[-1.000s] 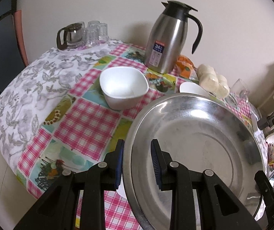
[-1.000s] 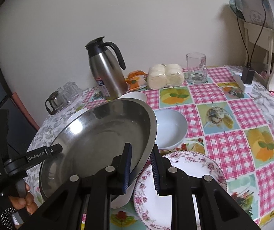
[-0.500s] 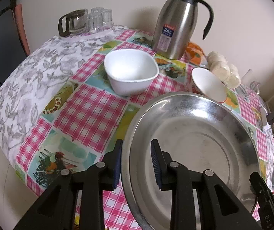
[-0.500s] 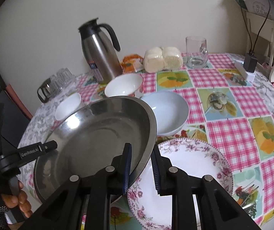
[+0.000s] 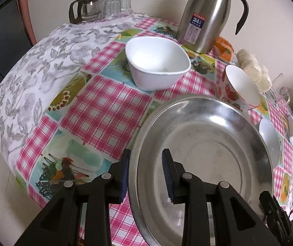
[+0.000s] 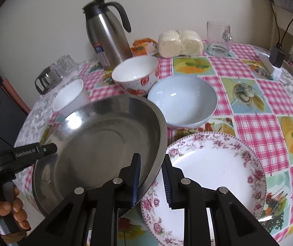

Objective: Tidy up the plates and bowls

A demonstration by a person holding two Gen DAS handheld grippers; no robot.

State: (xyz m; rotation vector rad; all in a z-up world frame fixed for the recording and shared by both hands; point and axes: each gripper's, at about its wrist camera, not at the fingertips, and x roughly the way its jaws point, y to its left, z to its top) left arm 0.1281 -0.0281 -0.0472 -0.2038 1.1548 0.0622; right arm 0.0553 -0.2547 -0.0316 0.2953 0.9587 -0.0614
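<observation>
A large steel basin is held by its rim from both sides. My left gripper is shut on its left rim and my right gripper is shut on its right rim; it hangs tilted over the table's front left. A white square bowl, a strawberry-print bowl and a pale blue bowl stand behind it. A floral plate lies to its right.
A steel thermos jug, a glass pot with small glasses, wrapped buns and a glass mug stand along the wall. A white power strip with a black adapter lies at the far right.
Both grippers have moved the basin lower and nearer, away from the wall. The strawberry bowl and the pale blue bowl have come into full view behind it. Both grips unchanged.
</observation>
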